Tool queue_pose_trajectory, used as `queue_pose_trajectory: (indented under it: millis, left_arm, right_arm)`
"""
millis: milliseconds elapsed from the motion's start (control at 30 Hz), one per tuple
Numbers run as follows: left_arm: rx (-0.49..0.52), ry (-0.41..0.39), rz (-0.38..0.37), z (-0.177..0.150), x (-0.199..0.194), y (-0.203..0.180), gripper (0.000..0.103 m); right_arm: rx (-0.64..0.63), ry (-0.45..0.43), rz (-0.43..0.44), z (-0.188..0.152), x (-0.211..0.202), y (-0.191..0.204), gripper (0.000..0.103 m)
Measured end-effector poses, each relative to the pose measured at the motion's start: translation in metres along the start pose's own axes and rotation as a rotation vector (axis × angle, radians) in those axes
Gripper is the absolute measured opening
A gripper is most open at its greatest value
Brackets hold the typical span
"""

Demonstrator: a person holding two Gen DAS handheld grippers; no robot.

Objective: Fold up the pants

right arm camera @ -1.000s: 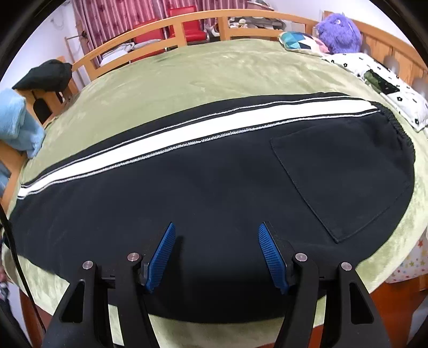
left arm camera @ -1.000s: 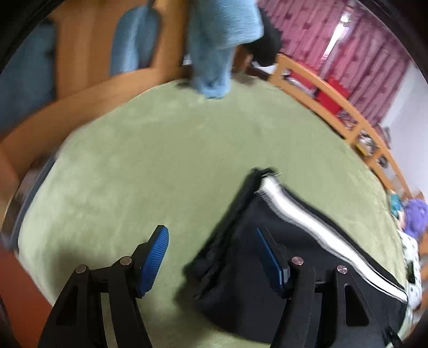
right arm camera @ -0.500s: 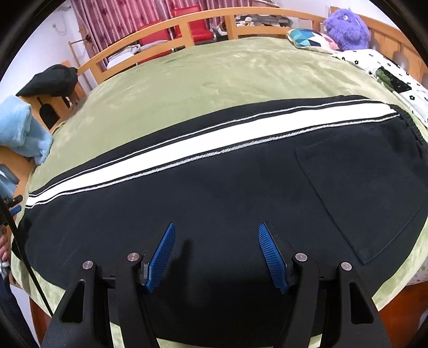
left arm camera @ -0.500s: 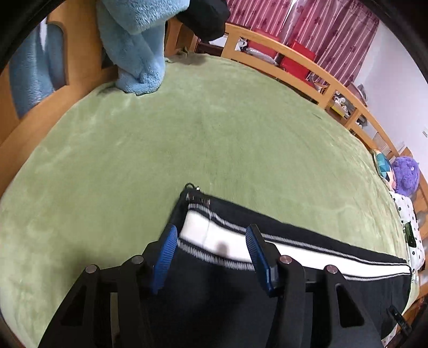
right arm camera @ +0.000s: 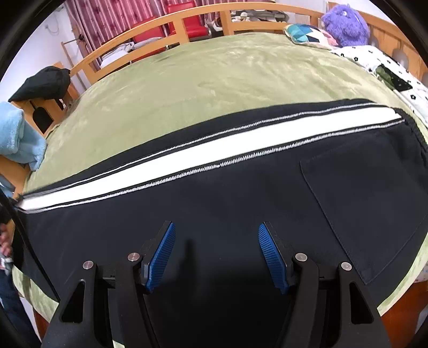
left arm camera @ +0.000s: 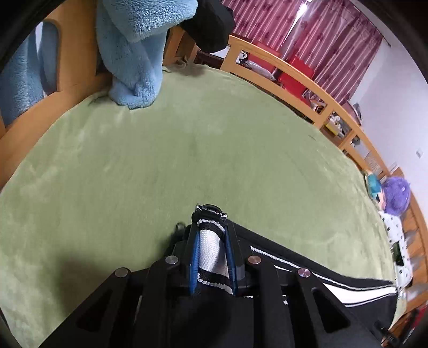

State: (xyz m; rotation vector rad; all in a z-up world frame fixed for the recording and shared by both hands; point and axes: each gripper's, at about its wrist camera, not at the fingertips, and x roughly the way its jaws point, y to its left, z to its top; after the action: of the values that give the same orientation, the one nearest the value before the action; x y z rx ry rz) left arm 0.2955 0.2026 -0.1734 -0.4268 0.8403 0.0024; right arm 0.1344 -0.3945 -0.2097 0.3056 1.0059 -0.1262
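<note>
Black pants [right arm camera: 214, 208] with a white side stripe [right arm camera: 214, 150] lie flat across the green blanket [right arm camera: 214, 77] on the bed, with a back pocket [right arm camera: 374, 203] at the right. My left gripper [left arm camera: 211, 235] is closing on the leg's hem end [left arm camera: 210, 249]; its blue pads press the bunched white stripe from both sides. The rest of the leg [left arm camera: 307, 270] runs off to the right. Low over the middle of the pants, my right gripper [right arm camera: 216, 226] is open with nothing between its pads.
A light blue fleece [left arm camera: 133, 53] and a dark garment [left arm camera: 211, 24] hang over the wooden bed frame [left arm camera: 307, 77] at the far left. A purple plush [right arm camera: 345, 24], a patterned pillow [right arm camera: 305, 33] and a flowered white cloth [right arm camera: 374, 61] lie at the far right.
My left gripper slid over the hem end of the leg and closed its jaws on the white stripe. The right gripper drifted slightly left over the pants, jaws unchanged.
</note>
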Motion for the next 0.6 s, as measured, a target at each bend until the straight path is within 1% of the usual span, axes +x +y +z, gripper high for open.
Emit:
queue_pose_trajectory:
  millis: [33, 133, 167, 200, 233, 267, 300, 367, 467, 500, 567, 600]
  left_arm:
    - [0.005, 0.004, 0.013, 0.001, 0.007, 0.000, 0.017]
    - [0.051, 0.082, 0.125, -0.008, 0.040, -0.004, 0.020]
    - [0.053, 0.100, 0.154, -0.011, 0.047, -0.002, 0.026]
    - [0.054, 0.106, 0.179, -0.014, 0.049, -0.001, 0.035]
    - [0.043, 0.099, 0.201, -0.015, 0.044, 0.001, 0.040]
    - [0.032, 0.089, 0.203, -0.013, 0.039, 0.003, 0.048]
    - [0.018, 0.077, 0.197, -0.011, 0.031, 0.004, 0.050]
    - [-0.006, 0.051, 0.196, -0.008, 0.010, 0.009, 0.051]
    - [0.001, 0.036, 0.184, -0.012, -0.024, 0.012, 0.054]
    - [0.001, 0.028, 0.177, -0.015, -0.034, 0.014, 0.056]
    - [0.003, 0.014, 0.162, -0.028, -0.057, 0.017, 0.060]
    - [0.006, 0.009, 0.156, -0.035, -0.067, 0.021, 0.060]
  right_arm:
    - [-0.001, 0.003, 0.006, 0.000, 0.001, 0.001, 0.064]
    - [-0.017, 0.008, 0.003, -0.002, 0.003, 0.006, 0.064]
    - [-0.018, 0.013, -0.003, -0.003, 0.004, 0.006, 0.064]
    - [-0.014, 0.021, -0.001, -0.006, 0.005, 0.008, 0.064]
    - [-0.011, 0.028, 0.008, -0.008, 0.007, 0.007, 0.064]
    - [-0.008, 0.037, 0.016, -0.011, 0.009, 0.006, 0.064]
    - [-0.008, 0.054, 0.012, -0.014, 0.015, 0.005, 0.064]
    - [-0.025, 0.079, 0.003, -0.018, 0.026, 0.005, 0.064]
    - [-0.043, 0.065, -0.036, -0.016, 0.031, 0.009, 0.064]
    - [-0.029, 0.060, -0.014, -0.013, 0.027, 0.011, 0.064]
    - [0.014, 0.040, 0.058, -0.010, 0.018, 0.014, 0.064]
    - [0.032, 0.027, 0.096, -0.009, 0.012, 0.016, 0.064]
